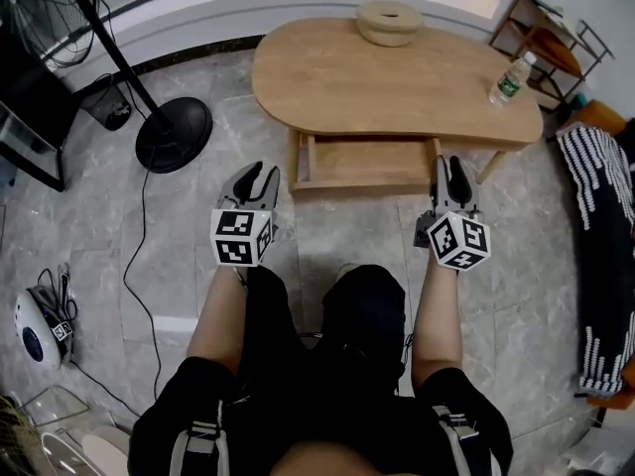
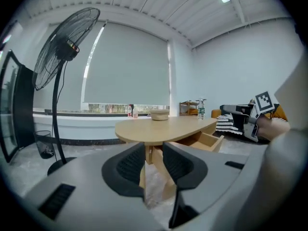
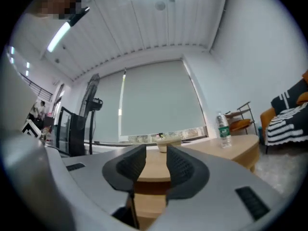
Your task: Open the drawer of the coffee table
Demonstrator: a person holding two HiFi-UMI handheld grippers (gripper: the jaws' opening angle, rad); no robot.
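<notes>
The drawer (image 1: pixel 367 159) stands out from under the near long edge of the coffee table (image 1: pixel 327 77), toward the person, with its wooden floor and low sides showing. In the left gripper view it juts from the table's underside at an angle.

On the table top, a round tan bowl (image 1: pixel 389 23) sits near the far edge. A clear water bottle (image 1: pixel 511 79) stands at the table's right end. Its label is a green band, and the print on it is too small to read. The only other marks in sight are the black-and-white squares on each gripper's cube.

The left gripper (image 1: pixel 258 175) hangs in the air in front of the table, off the drawer's left corner. Its jaws are partly apart with a narrow gap, nothing sits between them, and they touch nothing. The right gripper (image 1: pixel 451 170) hangs off the drawer's right corner in the same state: a narrow gap, empty and clear of the wood.

Between the drawer front and the grippers lies bare grey stone-tile floor (image 1: pixel 347 226). Left of the table stands a fan on a round black base (image 1: pixel 174 134), and its cable (image 1: pixel 139 256) trails across the tiles. Right of the table lies a black-and-white striped cloth (image 1: pixel 600 216), and beyond that end stands a small rack (image 1: pixel 541 33).
</notes>
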